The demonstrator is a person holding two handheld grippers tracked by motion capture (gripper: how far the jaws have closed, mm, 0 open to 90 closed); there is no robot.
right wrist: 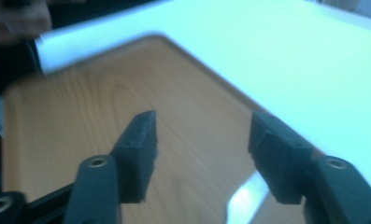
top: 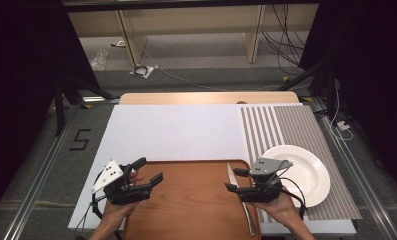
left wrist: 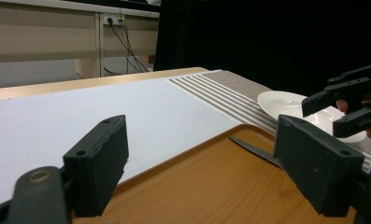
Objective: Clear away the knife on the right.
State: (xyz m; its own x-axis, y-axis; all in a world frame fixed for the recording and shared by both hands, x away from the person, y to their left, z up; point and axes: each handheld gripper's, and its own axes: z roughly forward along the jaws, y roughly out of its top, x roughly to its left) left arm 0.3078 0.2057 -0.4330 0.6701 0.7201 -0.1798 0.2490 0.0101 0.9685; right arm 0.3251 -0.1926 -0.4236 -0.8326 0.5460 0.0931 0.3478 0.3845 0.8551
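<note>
Left claw [top: 148,176] near front edge of wooden tray [top: 196,200], jaws apart, nothing between them; right claw [top: 236,180] at tray's right side, jaws apart, nothing between them, hovering above knife [top: 241,200]; knife laid along tray's right rim, blade pointing away; white plate [top: 311,170] just right of tray, resting on striped mat [top: 291,130]; white sheet [top: 176,132] beyond tray, covering worktop [top: 206,97]; floor with cables [top: 281,40] and shelf legs farther back.
</note>
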